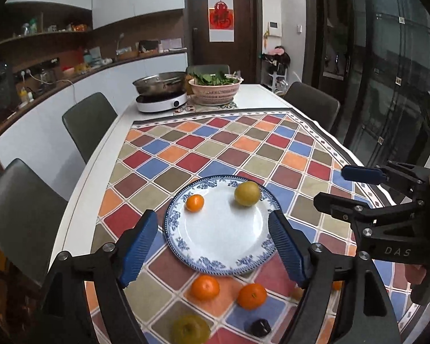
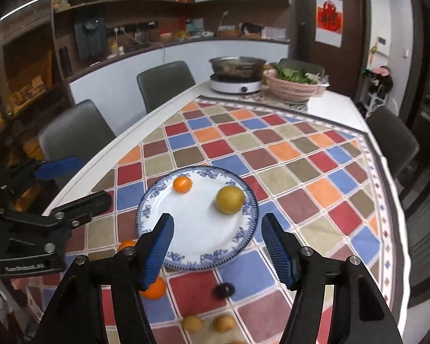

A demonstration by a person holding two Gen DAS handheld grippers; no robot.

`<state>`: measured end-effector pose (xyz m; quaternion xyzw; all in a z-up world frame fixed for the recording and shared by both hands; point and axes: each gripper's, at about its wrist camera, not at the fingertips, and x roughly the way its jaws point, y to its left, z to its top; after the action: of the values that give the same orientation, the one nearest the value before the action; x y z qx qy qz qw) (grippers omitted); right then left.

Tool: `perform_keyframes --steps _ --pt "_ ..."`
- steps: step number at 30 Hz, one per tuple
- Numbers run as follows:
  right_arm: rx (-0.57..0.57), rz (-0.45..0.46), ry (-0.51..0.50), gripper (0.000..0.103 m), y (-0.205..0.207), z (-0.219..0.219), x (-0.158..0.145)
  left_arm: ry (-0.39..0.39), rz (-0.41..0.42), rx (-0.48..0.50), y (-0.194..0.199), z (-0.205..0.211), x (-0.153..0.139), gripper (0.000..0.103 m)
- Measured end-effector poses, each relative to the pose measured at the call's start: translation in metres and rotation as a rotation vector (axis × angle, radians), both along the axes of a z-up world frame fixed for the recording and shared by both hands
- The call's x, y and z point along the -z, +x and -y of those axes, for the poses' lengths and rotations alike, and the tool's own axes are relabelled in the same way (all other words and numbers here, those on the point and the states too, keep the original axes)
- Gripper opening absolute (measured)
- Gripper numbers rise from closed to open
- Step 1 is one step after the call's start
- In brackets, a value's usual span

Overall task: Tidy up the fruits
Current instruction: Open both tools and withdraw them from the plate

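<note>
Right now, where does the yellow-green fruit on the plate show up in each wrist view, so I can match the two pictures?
Left wrist: the yellow-green fruit sits at the plate's far right rim, just right of picture centre.
Right wrist: the same fruit lies on the right side of the plate, at picture centre.
Shared landmark: the blue-patterned plate, with the small orange on its far left.

The left claw [image 1: 213,246] gapes empty above a plate [image 1: 215,246] holding a tangerine [image 1: 195,202] and a yellow-green fruit [image 1: 246,193].
</note>
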<state>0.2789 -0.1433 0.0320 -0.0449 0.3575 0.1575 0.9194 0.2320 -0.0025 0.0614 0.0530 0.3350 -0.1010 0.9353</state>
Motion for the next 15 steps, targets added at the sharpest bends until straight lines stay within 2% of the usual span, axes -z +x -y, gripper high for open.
perform_keyframes --steps 3,15 --pt "0.027 0.024 -0.011 0.072 -0.019 0.005 -0.004 -0.007 0.005 -0.02 -0.017 0.001 -0.003 0.08" --pt "0.096 0.051 -0.036 0.072 -0.079 0.02 0.002 -0.017 -0.025 -0.028 -0.069 0.009 0.015 0.081"
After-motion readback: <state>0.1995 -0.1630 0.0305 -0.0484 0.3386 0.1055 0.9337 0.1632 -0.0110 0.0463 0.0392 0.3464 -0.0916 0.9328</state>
